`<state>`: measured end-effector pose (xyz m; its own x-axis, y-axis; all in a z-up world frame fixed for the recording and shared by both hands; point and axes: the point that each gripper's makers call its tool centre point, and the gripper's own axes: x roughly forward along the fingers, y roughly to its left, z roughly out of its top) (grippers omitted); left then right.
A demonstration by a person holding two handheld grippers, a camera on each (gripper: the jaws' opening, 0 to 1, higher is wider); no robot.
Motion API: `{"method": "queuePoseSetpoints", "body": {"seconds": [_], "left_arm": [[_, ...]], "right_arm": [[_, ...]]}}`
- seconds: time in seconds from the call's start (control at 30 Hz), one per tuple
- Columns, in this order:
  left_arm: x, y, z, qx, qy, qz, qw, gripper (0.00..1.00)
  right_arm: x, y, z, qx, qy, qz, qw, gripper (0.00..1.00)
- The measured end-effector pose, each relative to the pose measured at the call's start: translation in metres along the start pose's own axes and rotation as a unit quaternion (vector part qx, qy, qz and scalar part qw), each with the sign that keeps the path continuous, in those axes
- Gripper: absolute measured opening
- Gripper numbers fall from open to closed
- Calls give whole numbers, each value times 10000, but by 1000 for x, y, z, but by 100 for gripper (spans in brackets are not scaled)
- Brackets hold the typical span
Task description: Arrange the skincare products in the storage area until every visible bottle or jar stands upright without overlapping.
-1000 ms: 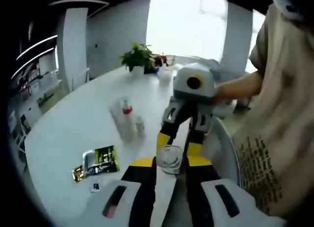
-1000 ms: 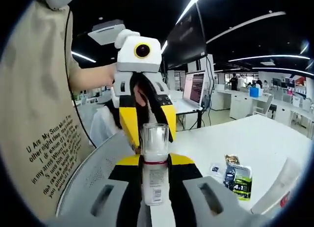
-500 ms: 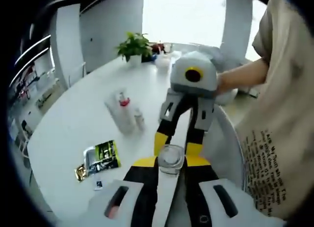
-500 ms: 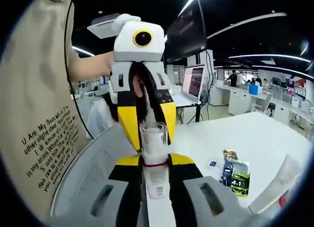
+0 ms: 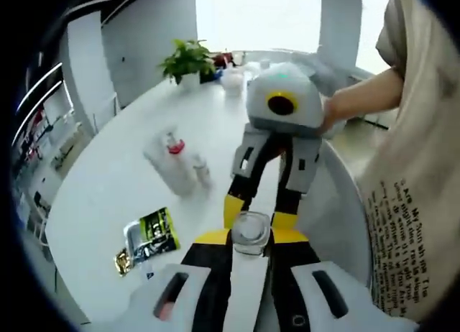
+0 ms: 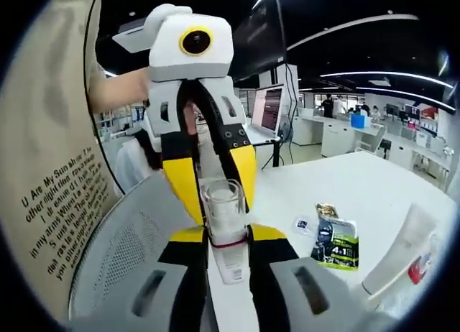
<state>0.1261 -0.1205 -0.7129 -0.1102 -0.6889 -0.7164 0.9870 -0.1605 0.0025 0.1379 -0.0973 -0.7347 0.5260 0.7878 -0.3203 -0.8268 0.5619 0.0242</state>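
Note:
A white bottle (image 6: 228, 264) with a red band and a clear cap (image 6: 223, 203) is held in the air between my two grippers, which face each other. My right gripper (image 6: 223, 235) is shut on the bottle's body. My left gripper (image 6: 214, 181) comes from the other side, its yellow jaws flanking the clear cap and touching it. In the left gripper view, the cap (image 5: 250, 230) sits between my left gripper's (image 5: 249, 237) tips, with the right gripper (image 5: 257, 211) just beyond. A white tube (image 5: 167, 168) with a red cap and a small bottle (image 5: 202, 172) lie on the white table (image 5: 108, 181).
A green sachet (image 5: 151, 233) lies near the table's edge, also seen as the sachet (image 6: 336, 242) beside the tube (image 6: 402, 256). A potted plant (image 5: 188, 59) stands at the far end. A grey mesh chair back (image 6: 122, 253) and a person's beige shirt (image 5: 410, 203) are close by.
My left gripper has moved forward until the bottle's clear cap sits between its yellow tips. The right gripper still holds the bottle. Both views have drifted a little.

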Motion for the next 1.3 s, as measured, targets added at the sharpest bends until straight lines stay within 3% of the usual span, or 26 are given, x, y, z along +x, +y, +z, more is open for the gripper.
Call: {"method": "queuePoseSetpoints", "body": {"seconds": [0.3,0.67,0.93,1.3], "left_arm": [[10,-3,0,20,-18,-57,10000,15],[28,5,-3,62,64,-30,10000,15],[54,19,-10,-203,19,-2,9998,15],[78,39,-15,-200,137,3,9997,15]], "right_arm": [[-5,-5,-13,80,189,-181,9996,25],[-18,-15,-26,315,341,-502,9977,48],[-36,-27,-45,610,460,-923,9928,72],[-55,-42,-66,779,662,-1307,9861,84]]}}
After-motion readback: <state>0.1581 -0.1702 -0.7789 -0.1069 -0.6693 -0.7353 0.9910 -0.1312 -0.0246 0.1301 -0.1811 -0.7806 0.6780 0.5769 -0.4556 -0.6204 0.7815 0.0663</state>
